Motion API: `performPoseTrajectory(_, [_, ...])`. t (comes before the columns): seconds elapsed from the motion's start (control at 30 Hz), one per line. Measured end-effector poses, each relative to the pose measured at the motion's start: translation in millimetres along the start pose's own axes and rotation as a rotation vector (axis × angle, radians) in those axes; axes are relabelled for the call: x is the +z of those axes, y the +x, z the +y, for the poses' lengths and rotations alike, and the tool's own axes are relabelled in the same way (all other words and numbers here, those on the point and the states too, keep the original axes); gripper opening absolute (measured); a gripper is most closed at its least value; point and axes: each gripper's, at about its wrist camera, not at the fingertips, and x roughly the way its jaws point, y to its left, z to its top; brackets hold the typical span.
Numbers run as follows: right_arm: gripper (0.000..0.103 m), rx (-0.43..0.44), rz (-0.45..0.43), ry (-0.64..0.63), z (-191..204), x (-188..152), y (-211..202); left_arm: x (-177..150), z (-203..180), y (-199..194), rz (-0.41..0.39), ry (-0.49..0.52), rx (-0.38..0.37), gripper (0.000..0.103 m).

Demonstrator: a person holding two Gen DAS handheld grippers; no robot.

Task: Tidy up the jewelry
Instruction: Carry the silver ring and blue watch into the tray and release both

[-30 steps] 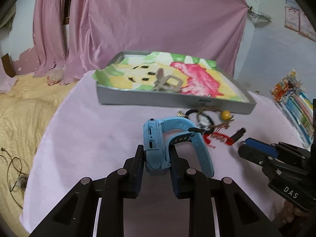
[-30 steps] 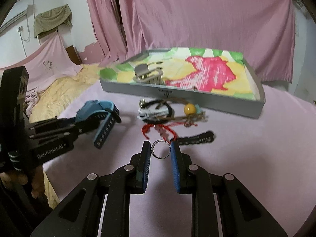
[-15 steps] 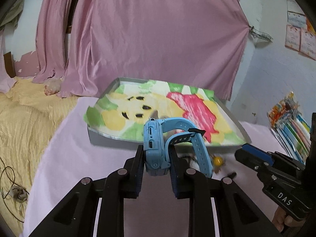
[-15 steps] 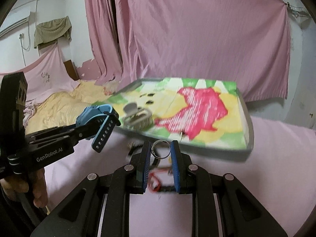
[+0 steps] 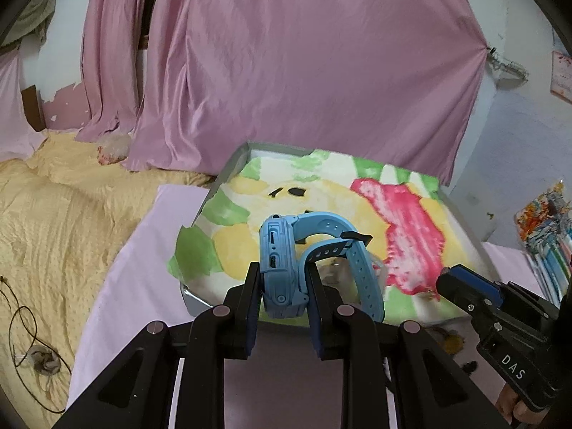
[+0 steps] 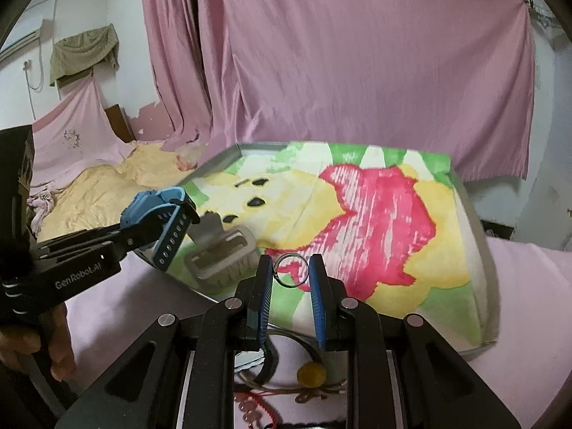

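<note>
- Both tools have risen from the worktop to above the tray (image 6: 475, 221) — frame centre.
- Left tool (image 5: 282, 286) clamps the blue watch (image 5: 282, 261); right tool (image 6: 290, 275) pinches the ring (image 6: 290, 271).
- Risk — thin ring could slip from its light pinch, bouncing off-tray.

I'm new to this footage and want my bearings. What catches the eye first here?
The blue watch clamped in the left gripper stands out, held above the near edge of the tray with its bright cartoon lining. The right gripper holds a thin metal ring over the same tray, where a grey hair clip lies.
</note>
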Motion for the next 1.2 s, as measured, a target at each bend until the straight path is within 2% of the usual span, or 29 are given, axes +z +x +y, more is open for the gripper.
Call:
performPoseTrajectory(0.37, [0.018, -0.012, 0.104, -0.006, 2, -3, 32, 8, 3, 14, 0.036, 0.027, 0.021, 0.022])
performPoseTrajectory(0.6, [0.018, -0.015, 0.117, 0.000, 2, -3, 35, 7, 4, 20, 0.077, 0.024, 0.015, 0.023])
performPoseTrajectory(0.73, [0.021, -0.021, 0.119, 0.010, 0, -1, 38, 5, 5, 18, 0.089, 0.010, 0.003, 0.029])
performPoseTrajectory(0.93, [0.029, -0.037, 0.082, 0.027, -3, -3, 26, 1, 4, 11, 0.079, 0.005, -0.006, 0.036])
performPoseTrajectory(1.03, [0.038, -0.057, 0.032, 0.025, -3, -5, 11, -2, 3, 2, 0.055, 0.001, -0.018, 0.039])
performPoseTrajectory(1.1, [0.045, -0.070, -0.010, 0.035, -4, -6, -2, -4, 1, -5, 0.033, 0.004, -0.033, 0.045])
performPoseTrajectory(1.17, [0.050, -0.090, -0.055, 0.045, -7, -7, -16, -6, -1, -14, 0.001, 0.005, -0.043, 0.058])
performPoseTrajectory(1.2, [0.054, -0.098, -0.071, 0.047, -8, -8, -21, -7, -2, -19, -0.021, 0.005, -0.051, 0.058])
